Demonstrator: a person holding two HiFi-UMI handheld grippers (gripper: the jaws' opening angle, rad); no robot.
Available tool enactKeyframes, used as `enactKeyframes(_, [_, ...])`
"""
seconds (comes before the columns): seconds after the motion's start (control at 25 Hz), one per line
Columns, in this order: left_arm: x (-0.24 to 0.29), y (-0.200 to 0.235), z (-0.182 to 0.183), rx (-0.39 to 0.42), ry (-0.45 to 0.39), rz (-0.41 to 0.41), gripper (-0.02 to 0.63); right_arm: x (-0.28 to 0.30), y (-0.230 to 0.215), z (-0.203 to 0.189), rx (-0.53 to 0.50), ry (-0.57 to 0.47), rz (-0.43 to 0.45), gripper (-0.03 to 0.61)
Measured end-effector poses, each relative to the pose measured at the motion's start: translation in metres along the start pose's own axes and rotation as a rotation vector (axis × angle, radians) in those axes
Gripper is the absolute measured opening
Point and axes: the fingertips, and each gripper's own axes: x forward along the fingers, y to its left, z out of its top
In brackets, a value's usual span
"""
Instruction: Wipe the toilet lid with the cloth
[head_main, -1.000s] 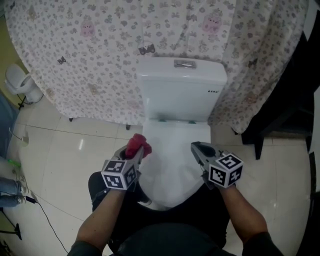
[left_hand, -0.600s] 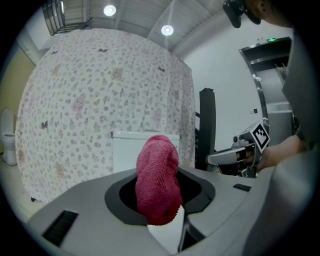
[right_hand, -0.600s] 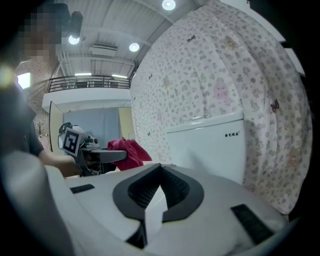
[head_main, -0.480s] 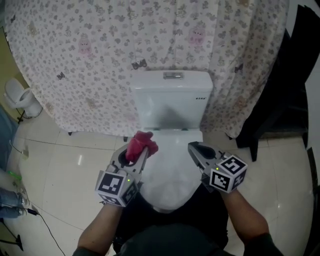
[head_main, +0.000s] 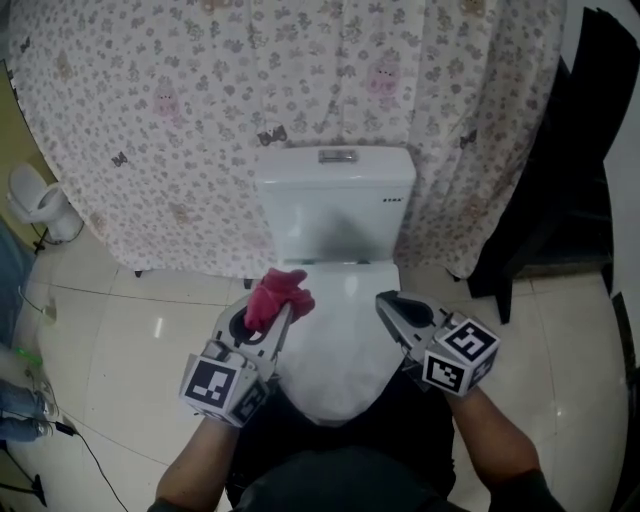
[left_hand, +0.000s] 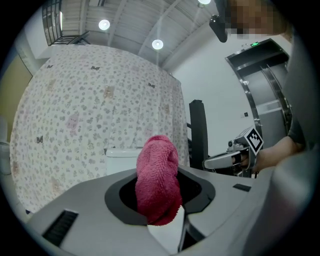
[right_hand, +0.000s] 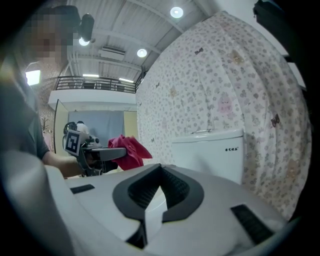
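In the head view, the white toilet lid (head_main: 345, 350) lies closed at the lower middle of the frame, with the tank (head_main: 335, 205) above it and a flower-print curtain (head_main: 180, 110) hanging across the whole top. The left gripper (head_main: 272, 318) sits at the lid's left edge with its fingers clenched on a bunched red cloth (head_main: 275, 293). The cloth stands up past the fingertips, near the lid's upper-left corner; contact with the lid cannot be made out. The right gripper (head_main: 386, 302) hangs over the lid's right edge, well apart from the cloth, and pale floor (head_main: 120, 330) tiles fill the left side. In the left gripper view, the cloth (left_hand: 157, 180) fills the middle of the frame, pinched between the two grey fingers (left_hand: 90, 210). The tank (left_hand: 120, 156) shows behind it at left of centre, and the right gripper (left_hand: 207, 162) reaches in from the right. In the right gripper view, that gripper's (right_hand: 160, 168) fingers are closed tip to tip and grasp nothing. The tank (right_hand: 210, 150) stands at right of centre before the curtain (right_hand: 225, 85), and the left gripper (right_hand: 122, 151) with the red cloth (right_hand: 131, 150) shows at the left.
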Motion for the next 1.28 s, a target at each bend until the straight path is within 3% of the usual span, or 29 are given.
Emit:
enactKeyframes(0.32, [-0.01,-0.018,0.007,0.037,-0.008,-0.062,0.137,-0.007,0.004,-0.001,-0.007,-0.015,0.003,0.003])
enactKeyframes(1.28, [-0.021,-0.009,-0.008,-0.002,0.018,-0.034,0.137,-0.008,0.013,-0.009,-0.018,-0.013,0.023,0.002])
